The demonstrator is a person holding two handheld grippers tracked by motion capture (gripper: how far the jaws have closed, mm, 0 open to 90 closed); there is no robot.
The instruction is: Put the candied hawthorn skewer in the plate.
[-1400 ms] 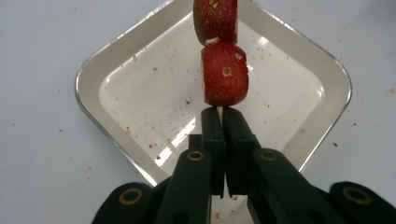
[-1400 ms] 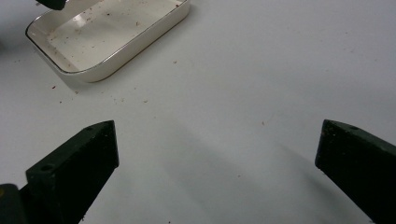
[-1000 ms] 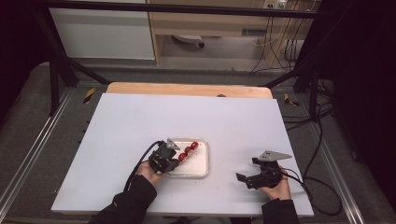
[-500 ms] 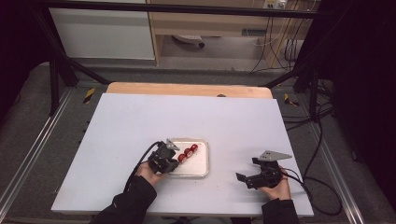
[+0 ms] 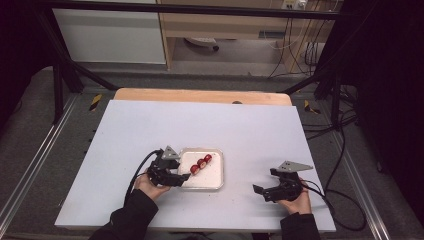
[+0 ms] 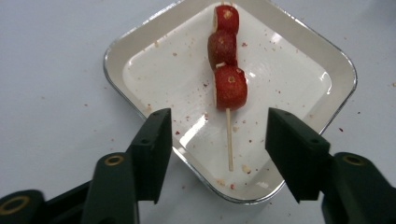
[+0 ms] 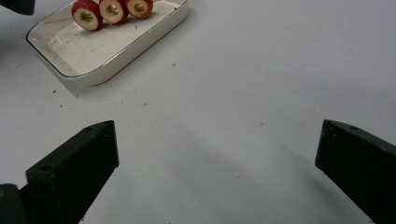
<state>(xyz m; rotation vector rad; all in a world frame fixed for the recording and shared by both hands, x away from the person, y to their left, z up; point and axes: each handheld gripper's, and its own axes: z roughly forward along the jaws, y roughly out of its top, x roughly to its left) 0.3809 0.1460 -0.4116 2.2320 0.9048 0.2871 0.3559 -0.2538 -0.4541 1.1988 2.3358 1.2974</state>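
Your left gripper, jaws just opened, empty, straddles the skewer lying flat in the tray, apparently just released; right gripper idles wide beside the tray.

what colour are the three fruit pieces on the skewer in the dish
Red, with pale centres, threaded on a light wooden skewer. The left gripper view shows them best.

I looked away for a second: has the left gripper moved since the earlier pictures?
Yes. In the high view the left gripper has drawn back from the skewer toward the near left edge of the tray; its jaws have just been opening and hold nothing.
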